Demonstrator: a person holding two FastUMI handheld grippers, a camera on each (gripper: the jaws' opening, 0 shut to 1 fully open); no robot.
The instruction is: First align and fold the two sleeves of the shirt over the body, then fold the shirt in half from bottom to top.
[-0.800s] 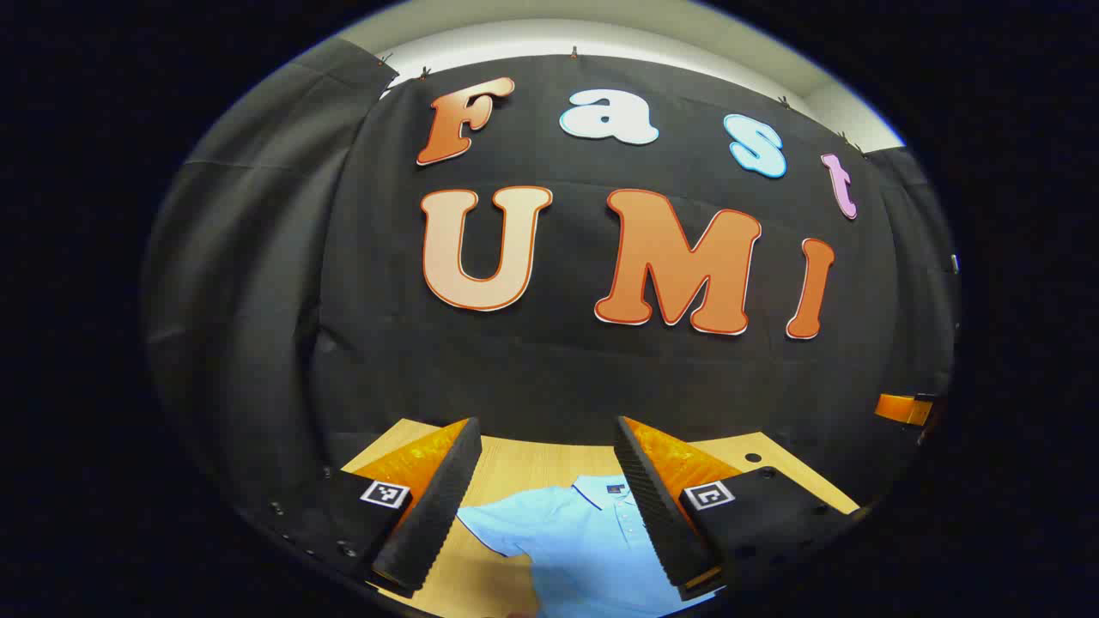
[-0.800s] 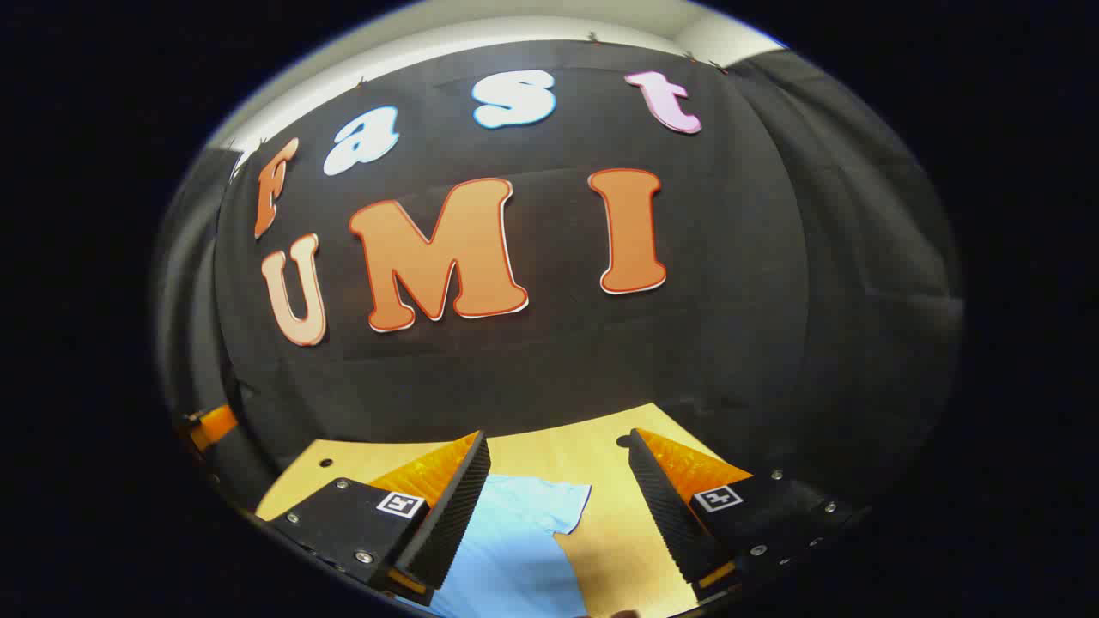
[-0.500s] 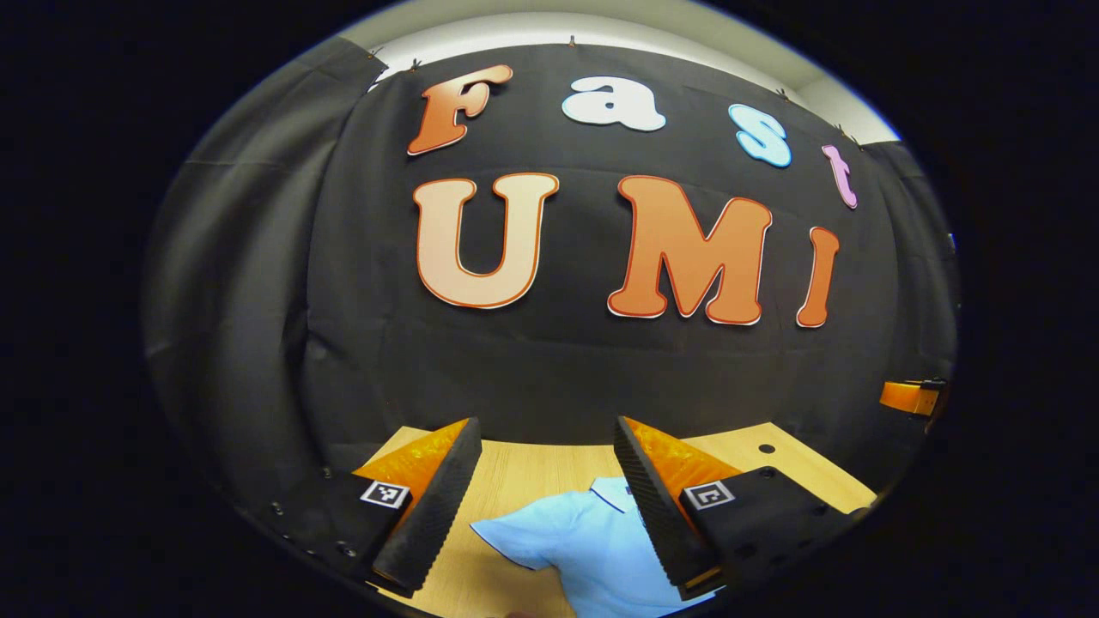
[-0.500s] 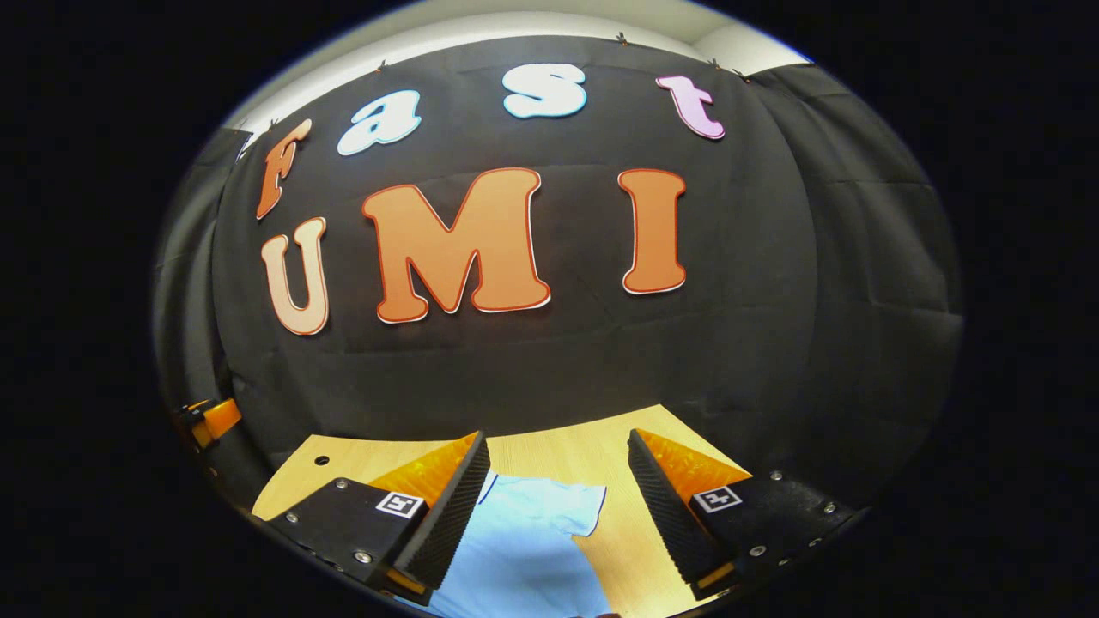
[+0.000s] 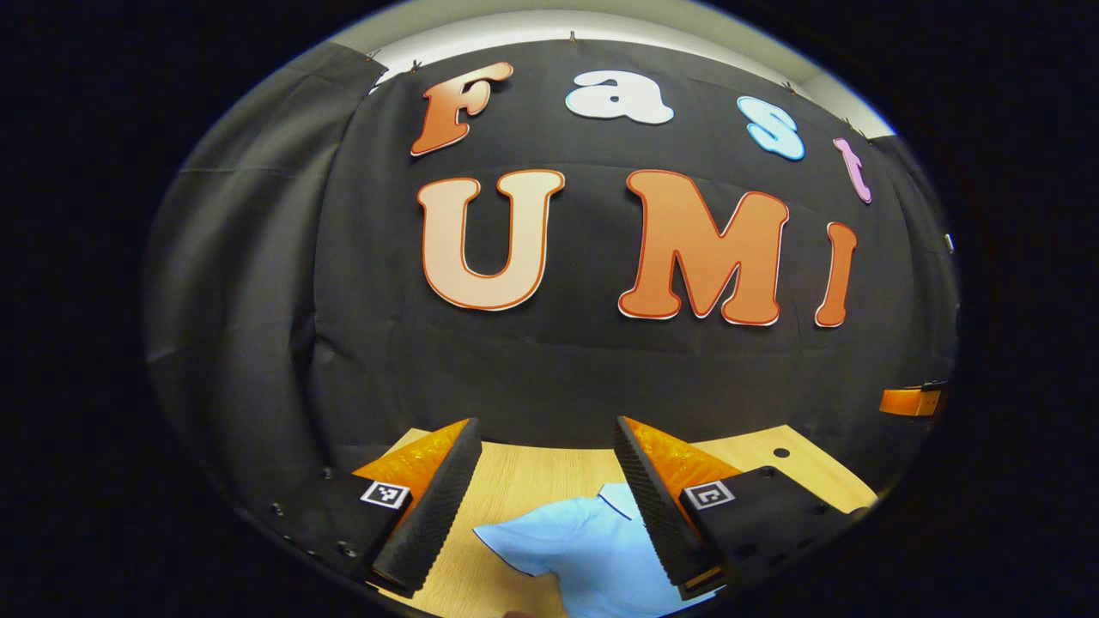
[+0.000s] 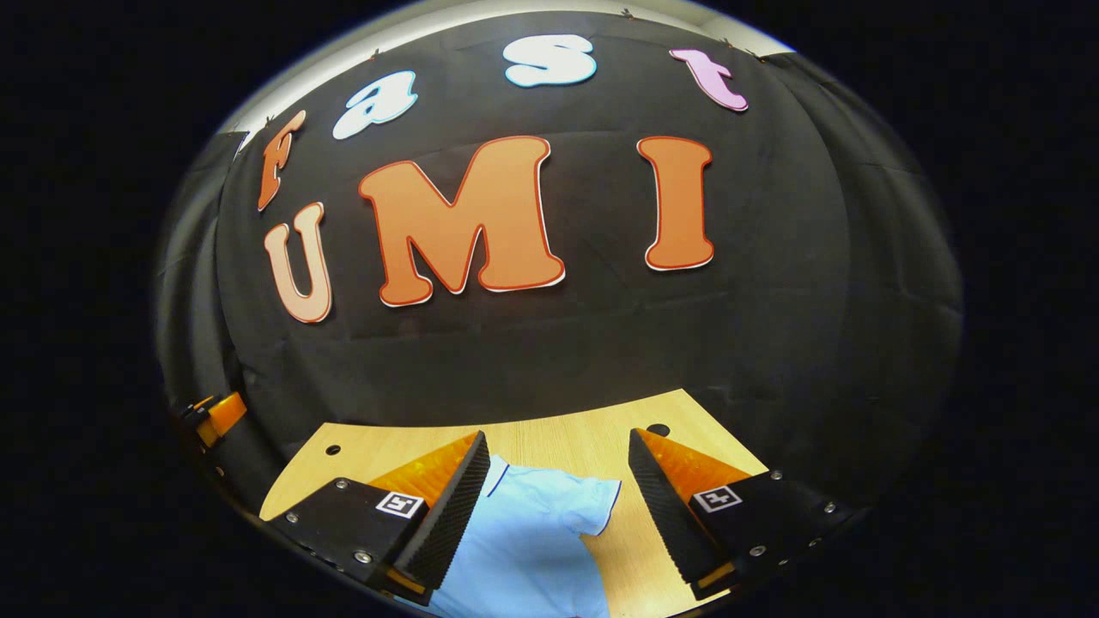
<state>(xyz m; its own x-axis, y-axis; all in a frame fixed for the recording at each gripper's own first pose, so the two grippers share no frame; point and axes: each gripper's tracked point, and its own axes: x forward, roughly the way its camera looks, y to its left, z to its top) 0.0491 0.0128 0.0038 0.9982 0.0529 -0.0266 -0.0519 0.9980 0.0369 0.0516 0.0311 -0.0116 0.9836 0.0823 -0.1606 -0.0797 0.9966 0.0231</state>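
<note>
My left gripper [image 5: 543,498] & right gripper [image 6: 558,506]: jaws wide apart, nothing held, above light-blue shirt [image 6: 532,541] flat on bench [image 6: 567,442].

Even overhead light, sharp focus throughout, strong fisheye bending at the edges, no glare or blur.

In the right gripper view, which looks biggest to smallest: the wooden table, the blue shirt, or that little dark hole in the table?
1. Table, though partly hidden
2. Shirt, also cut off
3. Hole
</note>
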